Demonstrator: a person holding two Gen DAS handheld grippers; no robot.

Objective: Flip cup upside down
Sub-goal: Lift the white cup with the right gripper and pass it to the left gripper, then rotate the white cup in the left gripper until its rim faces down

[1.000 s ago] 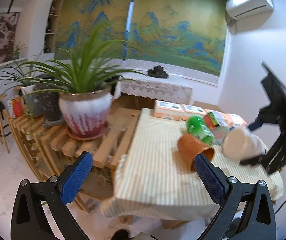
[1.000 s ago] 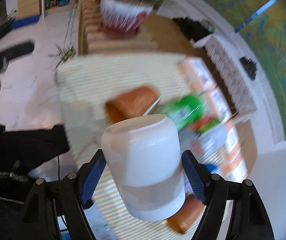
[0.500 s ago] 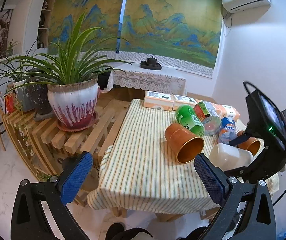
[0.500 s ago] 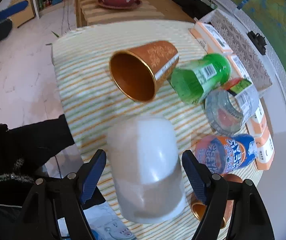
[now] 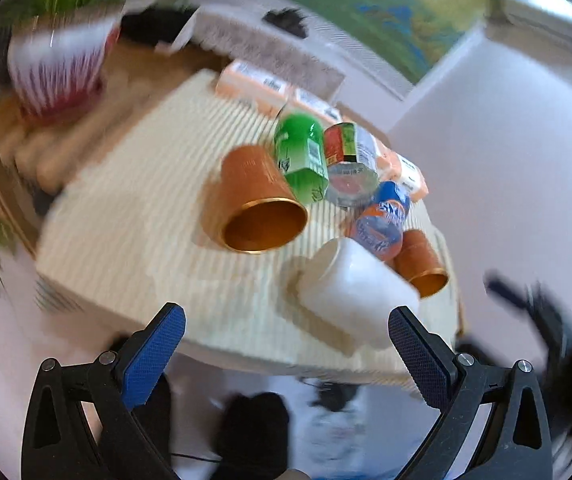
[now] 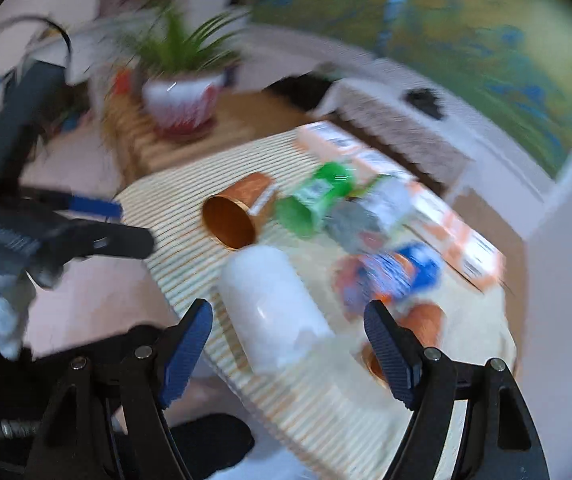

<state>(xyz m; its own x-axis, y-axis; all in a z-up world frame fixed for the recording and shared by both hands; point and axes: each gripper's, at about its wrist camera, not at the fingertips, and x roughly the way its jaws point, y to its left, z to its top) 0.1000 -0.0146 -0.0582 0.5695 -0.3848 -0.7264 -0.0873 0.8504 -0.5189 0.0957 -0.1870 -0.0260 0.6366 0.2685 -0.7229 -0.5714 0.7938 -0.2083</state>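
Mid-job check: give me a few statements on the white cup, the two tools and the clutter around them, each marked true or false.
1. The right tool is shut on the white cup. False: its jaws stand wide apart, with gaps on both sides of the cup.
2. The white cup stands on the striped tablecloth with its closed end up. True.
3. The left tool is open and holds nothing. True.
4. The large orange cup stands upright. False: it lies on its side, its mouth showing.
5. A green bottle lies beside the large orange cup. True.
6. The white cup hangs in the air. False: it rests on the cloth.
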